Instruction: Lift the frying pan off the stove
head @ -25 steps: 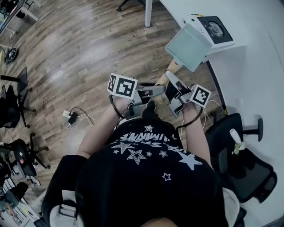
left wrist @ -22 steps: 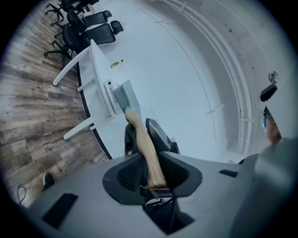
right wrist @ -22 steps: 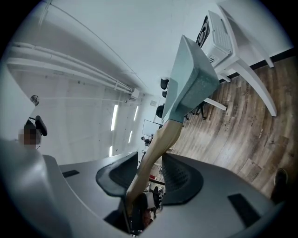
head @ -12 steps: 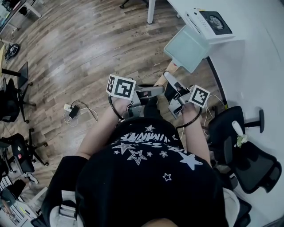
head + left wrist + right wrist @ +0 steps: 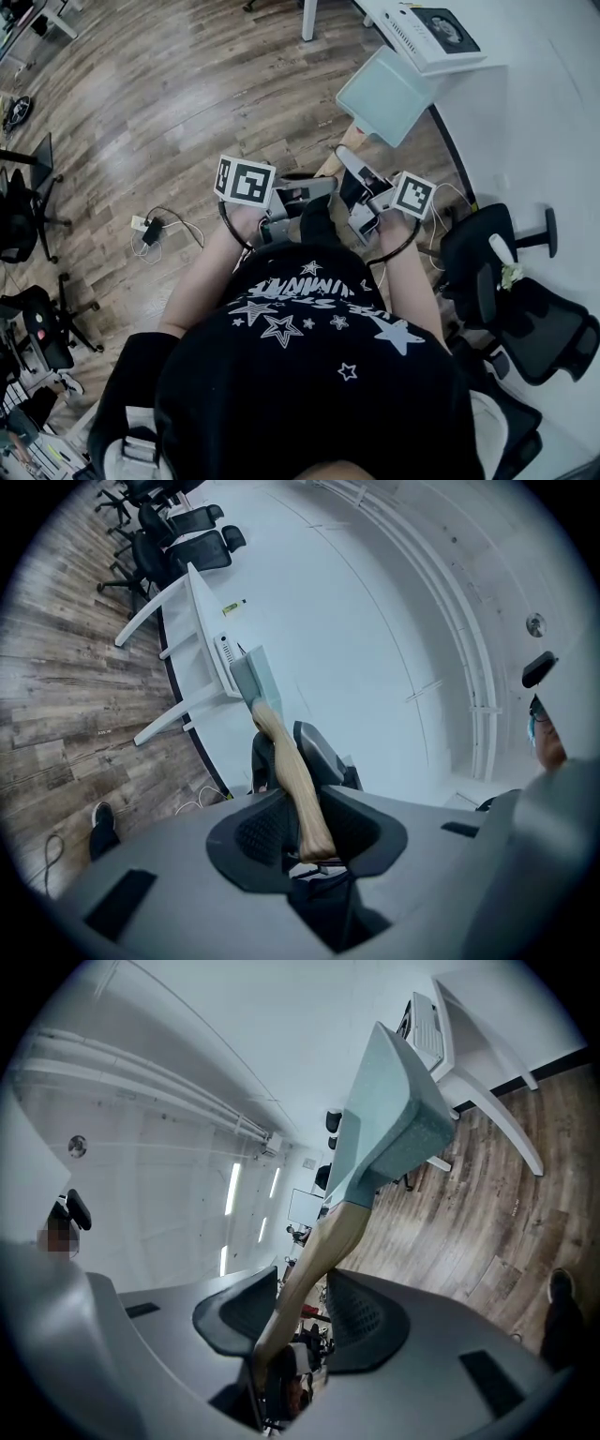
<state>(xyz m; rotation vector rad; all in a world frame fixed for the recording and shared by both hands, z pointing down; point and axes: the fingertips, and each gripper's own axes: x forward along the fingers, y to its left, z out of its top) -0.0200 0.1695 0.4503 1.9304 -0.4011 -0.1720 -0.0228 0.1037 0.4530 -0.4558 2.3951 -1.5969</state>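
Just off the table [image 5: 525,112] edge beside the stove [image 5: 422,37], the frying pan [image 5: 386,94] is lifted, left gripper [image 5: 307,829] and right gripper [image 5: 298,1314] clamped on its handle [image 5: 281,752]; next, I judge, keep it level.

The frying pan [image 5: 386,94], at one o'clock in the head view, is pale mint green with a light tan wooden handle [image 5: 291,780]. The stove [image 5: 431,33] beyond is white with a black top, on a white tabletop [image 5: 544,122]. Both the left tool [image 5: 305,832] and right tool [image 5: 300,1312] are grey, with black dimpled pads [image 5: 258,832] and black-and-white square markers [image 5: 244,181]. The floor [image 5: 159,112] at ten o'clock is brown wood-grain planks. The shirt [image 5: 309,356] is black with white stars; the chair [image 5: 525,319] is black.
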